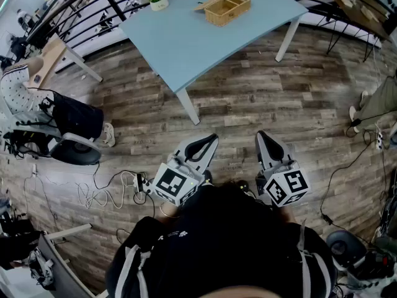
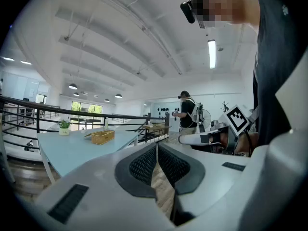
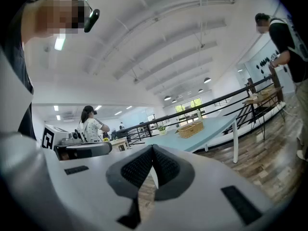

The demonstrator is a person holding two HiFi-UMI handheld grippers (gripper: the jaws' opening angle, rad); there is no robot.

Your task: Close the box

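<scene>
- Head view: The wicker box (image 1: 229,8) stood near the far edge of the pale blue table (image 1: 186,42), beside a small potted plant (image 1: 158,0). Its compartments were exposed from above, and a flap, taken to be the lid (image 1: 202,6), lay out at its left side. The left gripper (image 1: 208,144) and the right gripper (image 1: 265,143) were held close to the person's body over the wooden floor (image 1: 260,98), well apart from the table and the box.
- Left gripper view: The jaws were clenched together with nothing between them. The box (image 2: 102,136) appeared far ahead on the table (image 2: 72,150), with the plant (image 2: 64,126) to its left. The right gripper (image 2: 202,138) showed alongside, and a standing person (image 2: 186,112) was in the background.
- Right gripper view: The jaws met at their tips, also empty. The box (image 3: 190,129) sat on the distant table (image 3: 216,126).
- Progress, as judged: No part of the closing had been done. The box was open and untouched. The approach to the table, the taking of the lid and its swing over the compartments all remained.
</scene>
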